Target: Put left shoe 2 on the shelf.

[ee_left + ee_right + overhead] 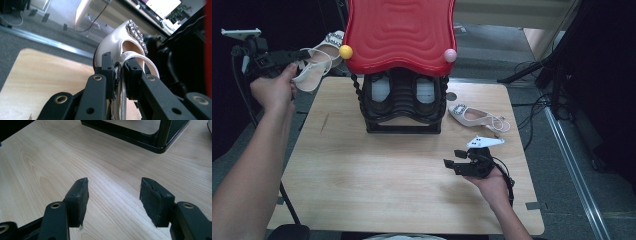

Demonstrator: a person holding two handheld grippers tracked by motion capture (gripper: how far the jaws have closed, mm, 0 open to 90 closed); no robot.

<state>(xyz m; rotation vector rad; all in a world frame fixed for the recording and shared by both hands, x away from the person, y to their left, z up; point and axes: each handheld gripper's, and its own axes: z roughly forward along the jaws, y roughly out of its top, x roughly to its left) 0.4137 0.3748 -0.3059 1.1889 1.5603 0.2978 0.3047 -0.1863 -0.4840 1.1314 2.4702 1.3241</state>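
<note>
Right gripper (pixel 451 165): nearest, low over the table (pixel 362 175) at about 4 o'clock, jaws spread with only bare wood between them.
Second shoe (pixel 477 118): lying on the table at 2 o'clock, right of the rack (pixel 404 107).
Left gripper (pixel 301 56): raised off the table's far-left corner at 10 o'clock, jaws clenched on the strap of the white shoe (pixel 314 67).
White shoe: in the air, jewelled toe (pixel 136 33) pointing away, just beside the red top (pixel 399 35).

White shoe (pixel 117 42) — red-topped black rack (pixel 401 30) — pale wood table (pixel 362 175).
</note>
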